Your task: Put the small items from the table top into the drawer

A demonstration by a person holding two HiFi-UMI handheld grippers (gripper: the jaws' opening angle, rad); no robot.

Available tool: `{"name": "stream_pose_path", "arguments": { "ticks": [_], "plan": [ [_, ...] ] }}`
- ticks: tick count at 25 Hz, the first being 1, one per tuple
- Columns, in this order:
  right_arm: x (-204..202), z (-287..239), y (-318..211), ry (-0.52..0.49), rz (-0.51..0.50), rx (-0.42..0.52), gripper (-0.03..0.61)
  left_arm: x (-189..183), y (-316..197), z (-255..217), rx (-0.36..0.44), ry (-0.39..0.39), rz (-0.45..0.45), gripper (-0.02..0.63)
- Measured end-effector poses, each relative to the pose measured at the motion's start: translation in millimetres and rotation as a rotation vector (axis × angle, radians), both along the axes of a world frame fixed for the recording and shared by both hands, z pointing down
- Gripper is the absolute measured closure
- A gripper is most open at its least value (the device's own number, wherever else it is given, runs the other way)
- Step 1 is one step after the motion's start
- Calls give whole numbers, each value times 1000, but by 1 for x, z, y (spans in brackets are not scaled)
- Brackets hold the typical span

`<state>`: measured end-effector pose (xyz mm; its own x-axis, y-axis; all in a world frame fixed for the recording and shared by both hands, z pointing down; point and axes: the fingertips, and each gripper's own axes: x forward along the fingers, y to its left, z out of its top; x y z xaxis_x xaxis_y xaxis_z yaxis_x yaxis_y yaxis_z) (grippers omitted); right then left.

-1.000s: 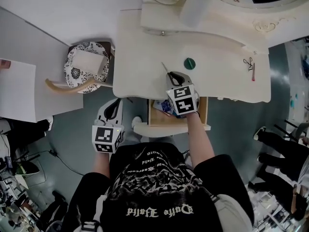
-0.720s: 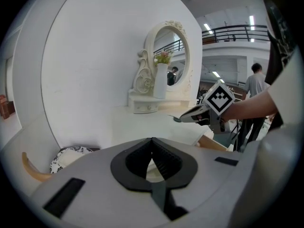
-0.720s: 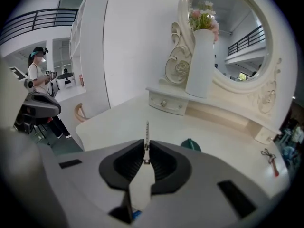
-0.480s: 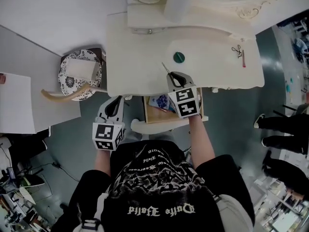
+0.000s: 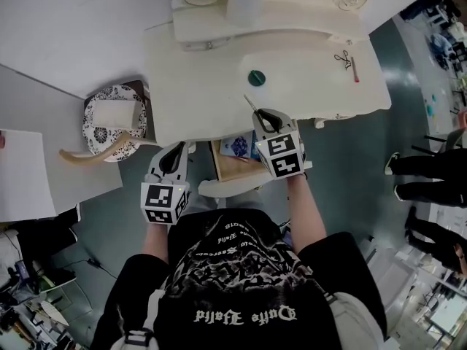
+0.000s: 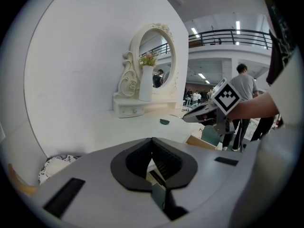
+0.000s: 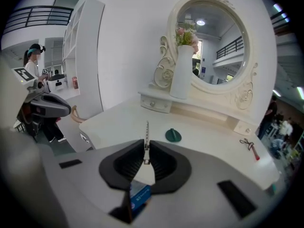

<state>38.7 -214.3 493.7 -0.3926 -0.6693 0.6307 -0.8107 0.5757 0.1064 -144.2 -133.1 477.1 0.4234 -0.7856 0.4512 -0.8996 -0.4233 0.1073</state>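
Above the right half of the open wooden drawer, the right gripper stays clenched on a thin silver metal pin. Pin tip points away from the drawer, out over the cream dressing table.

Change over the last second: grip unchanged. Gripper has drifted slightly right along the table front and back toward the drawer. Pin looks lifted off the top, so likely pick done, transfer under way, drop not made.

Blue-and-white packet already lies in the drawer's left half. Still out: dark green round disc just beyond the pin tip, small scissors and red pen far right of the drawer.

Left gripper hangs left of the drawer, jaws closed on nothing.

Edges: table front overhangs the drawer's rear, and the pin projects over it. It probably needs pulling back or tilting down before release. Drawer floor under the gripper is hidden. Patterned chair cushion sits well left of the drawer.
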Motion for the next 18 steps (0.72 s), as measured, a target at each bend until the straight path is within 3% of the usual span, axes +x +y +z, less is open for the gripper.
{"name": "stream_pose_path", "arguments": {
  "ticks": [18],
  "plan": [
    [69,10,50,4,154,-17,534,23,3,-3,20,-2,94,598]
  ]
}}
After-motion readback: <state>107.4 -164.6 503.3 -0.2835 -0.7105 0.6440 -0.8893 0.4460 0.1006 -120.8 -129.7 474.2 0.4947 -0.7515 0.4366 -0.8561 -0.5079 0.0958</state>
